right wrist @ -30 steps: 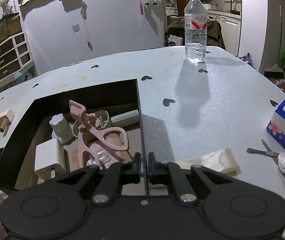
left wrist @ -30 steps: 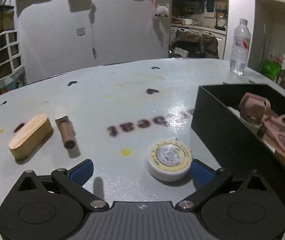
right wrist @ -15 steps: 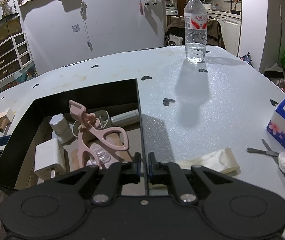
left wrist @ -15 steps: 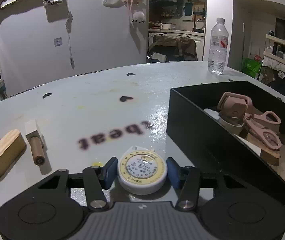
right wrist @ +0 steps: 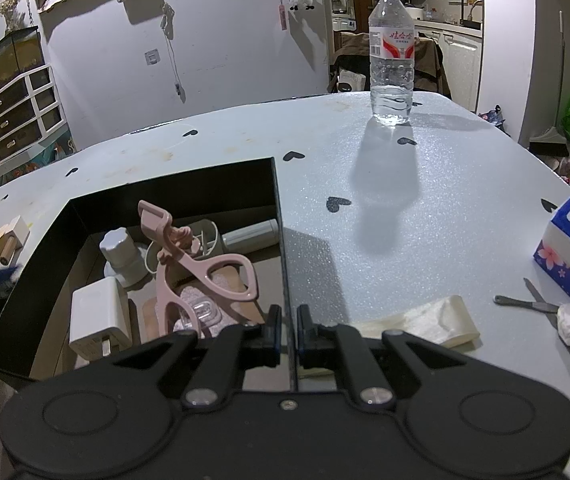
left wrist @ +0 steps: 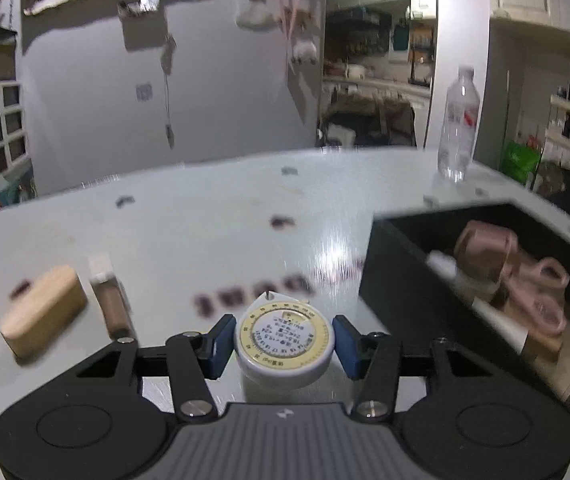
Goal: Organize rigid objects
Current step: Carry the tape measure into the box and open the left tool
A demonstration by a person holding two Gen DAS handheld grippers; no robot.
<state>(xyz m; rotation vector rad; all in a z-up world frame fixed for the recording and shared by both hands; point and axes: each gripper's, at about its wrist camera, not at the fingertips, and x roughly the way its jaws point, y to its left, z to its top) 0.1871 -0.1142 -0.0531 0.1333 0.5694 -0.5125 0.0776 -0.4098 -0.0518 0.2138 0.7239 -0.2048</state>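
The left gripper (left wrist: pixel 283 346) has its blue-padded fingers (left wrist: pixel 217 340) pinching a round white tape measure with a yellow-ringed dial (left wrist: pixel 283 343), which sits just left of the open black rectangular box (left wrist: pixel 395 292). Farther left of the box on the pale grey table (left wrist: pixel 205 240) lie a rounded wooden block (left wrist: pixel 43 316) and, beside it, a small brown cylinder with a white cap (left wrist: pixel 108 298).

The right gripper (right wrist: pixel 288 330) is pressed together on the box's thin right wall (right wrist: pixel 283 256). Inside the box lie a pink eyelash curler (right wrist: pixel 197 256) and a white charger plug (right wrist: pixel 99 318). Beyond the box stands a clear plastic water bottle (right wrist: pixel 391 56).
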